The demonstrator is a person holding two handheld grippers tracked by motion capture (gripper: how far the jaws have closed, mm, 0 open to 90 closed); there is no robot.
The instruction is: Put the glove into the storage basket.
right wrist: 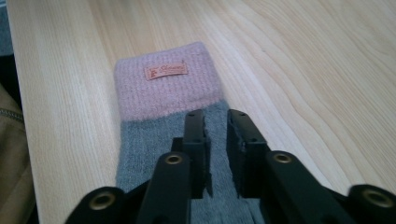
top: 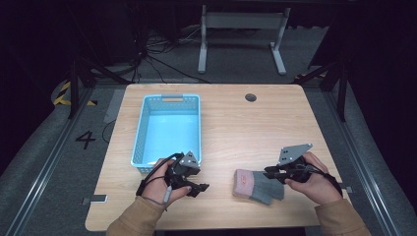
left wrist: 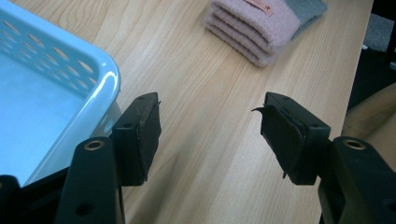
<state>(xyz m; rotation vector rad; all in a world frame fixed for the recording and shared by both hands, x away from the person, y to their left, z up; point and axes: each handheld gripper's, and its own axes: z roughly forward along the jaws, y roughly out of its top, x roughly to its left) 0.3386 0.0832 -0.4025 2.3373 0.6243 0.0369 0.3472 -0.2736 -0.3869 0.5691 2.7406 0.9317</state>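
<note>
A folded sock point(top: 255, 186), pink at the cuff and grey below, lies flat near the table's front edge, right of centre. My right gripper point(top: 269, 172) comes at it from the right and is shut on its grey part. In the right gripper view the jaws point(right wrist: 215, 122) stand almost together with grey fabric of the sock point(right wrist: 163, 88) between them. My left gripper point(top: 199, 189) rests open beside the near right corner of the blue basket point(top: 140, 128). Nothing is between its pads point(left wrist: 210, 121), and the sock point(left wrist: 254, 28) lies farther off beyond them.
The light blue plastic basket point(left wrist: 100, 70) with perforated walls stands at the left of the wooden table and holds nothing. A round cable hole point(top: 251, 97) is in the tabletop near the far edge. Bare wood lies between the basket and the sock.
</note>
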